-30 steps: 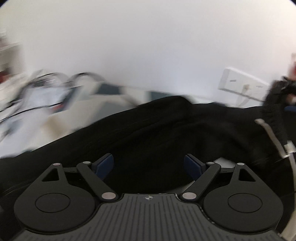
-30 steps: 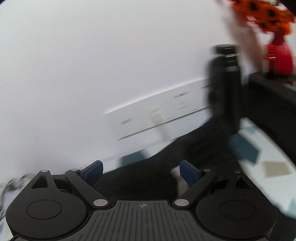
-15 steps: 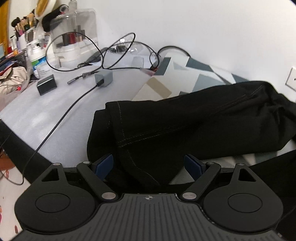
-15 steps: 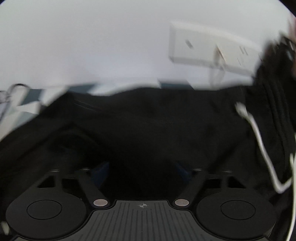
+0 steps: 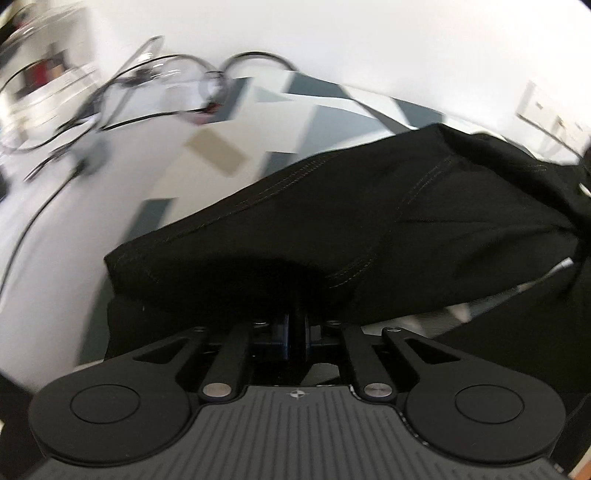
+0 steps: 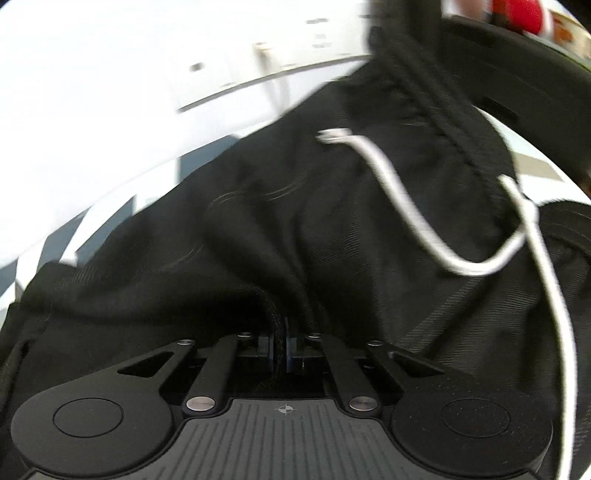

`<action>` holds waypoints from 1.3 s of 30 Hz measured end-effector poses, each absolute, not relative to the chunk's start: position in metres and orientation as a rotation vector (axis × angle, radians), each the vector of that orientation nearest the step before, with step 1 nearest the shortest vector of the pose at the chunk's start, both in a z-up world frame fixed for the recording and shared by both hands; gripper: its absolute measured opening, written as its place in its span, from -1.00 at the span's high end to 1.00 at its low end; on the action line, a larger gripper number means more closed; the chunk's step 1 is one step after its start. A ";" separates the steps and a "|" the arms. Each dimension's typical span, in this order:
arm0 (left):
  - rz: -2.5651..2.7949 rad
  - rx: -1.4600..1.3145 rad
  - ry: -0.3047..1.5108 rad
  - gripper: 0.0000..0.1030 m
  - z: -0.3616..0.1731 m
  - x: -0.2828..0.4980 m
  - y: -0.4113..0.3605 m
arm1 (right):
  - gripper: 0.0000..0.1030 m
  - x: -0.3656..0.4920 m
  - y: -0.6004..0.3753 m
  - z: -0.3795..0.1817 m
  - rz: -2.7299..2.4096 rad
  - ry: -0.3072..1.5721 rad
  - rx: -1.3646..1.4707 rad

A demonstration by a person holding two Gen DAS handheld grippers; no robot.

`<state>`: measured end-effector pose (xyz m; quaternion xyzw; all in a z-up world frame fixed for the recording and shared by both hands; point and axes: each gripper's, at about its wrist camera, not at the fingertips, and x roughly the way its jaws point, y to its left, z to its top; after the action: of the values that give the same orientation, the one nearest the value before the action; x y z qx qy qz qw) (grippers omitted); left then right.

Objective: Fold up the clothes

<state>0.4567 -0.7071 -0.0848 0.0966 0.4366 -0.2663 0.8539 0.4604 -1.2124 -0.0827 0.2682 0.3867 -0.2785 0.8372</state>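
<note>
Black trousers (image 5: 332, 221) with pale stitching lie crumpled on the patterned table cover (image 5: 218, 151). In the left wrist view my left gripper (image 5: 295, 339) is closing, and its blue pads pinch a fold of the trouser leg near the hem. In the right wrist view the same trousers (image 6: 295, 221) bunch up toward the ribbed waistband (image 6: 443, 122), with a white drawstring (image 6: 424, 229) looping across them. My right gripper (image 6: 282, 350) is closing too, its pads pressed on a thick corded edge of the black fabric.
Black cables (image 5: 147, 74) and blurred clutter sit at the far left of the table. A white socket strip (image 6: 258, 62) runs along the wall behind the trousers. A red object (image 6: 517, 14) shows at the top right, beside a black edge (image 6: 517, 74).
Both grippers stood open a second ago and now pinch black fabric. The left came down onto the trouser leg; the right dropped from facing the wall onto the waistband end.
</note>
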 end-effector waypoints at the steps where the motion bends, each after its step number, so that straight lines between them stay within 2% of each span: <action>1: -0.566 0.218 0.907 0.89 -0.084 0.455 -0.715 | 0.98 0.457 -1.219 -0.083 -0.593 0.816 0.582; 13: -0.731 0.219 0.927 0.90 -0.084 0.428 -0.805 | 0.98 0.417 -1.292 -0.084 -0.773 0.764 0.624; 16: -0.743 0.208 0.932 0.86 -0.085 0.416 -0.826 | 0.95 0.406 -1.308 -0.084 -0.815 0.763 0.636; 17: -0.728 0.195 0.940 0.78 -0.085 0.415 -0.829 | 0.93 0.406 -1.310 -0.084 -0.799 0.777 0.629; 18: -0.714 0.167 0.956 0.75 -0.084 0.414 -0.828 | 0.87 0.408 -1.309 -0.084 -0.771 0.795 0.613; 20: -0.692 0.069 0.994 0.57 -0.081 0.416 -0.816 | 0.63 0.413 -1.304 -0.081 -0.718 0.819 0.570; 21: -0.685 0.004 1.004 0.53 -0.078 0.416 -0.804 | 0.38 0.416 -1.298 -0.079 -0.687 0.818 0.546; 22: -0.670 -0.045 1.002 0.38 -0.075 0.414 -0.793 | 0.25 0.420 -1.292 -0.077 -0.656 0.817 0.521; 23: -0.650 -0.080 0.990 0.22 -0.072 0.412 -0.782 | 0.23 0.423 -1.285 -0.074 -0.638 0.809 0.494; 27: -0.580 -0.136 0.920 0.04 -0.061 0.408 -0.743 | 0.05 0.431 -1.265 -0.060 -0.580 0.777 0.431; 33: -0.593 -0.286 0.948 0.03 -0.073 0.452 -0.734 | 0.02 0.431 -1.248 -0.038 -0.623 0.720 0.508; 39: -0.639 -0.304 1.041 0.04 -0.098 0.498 -0.742 | 0.00 0.426 -1.211 -0.010 -0.646 0.606 0.599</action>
<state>0.4976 -0.7425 -0.0978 -0.1420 0.4867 -0.2990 0.8084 0.4258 -1.2105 -0.0101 0.2853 0.2887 -0.3077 0.8605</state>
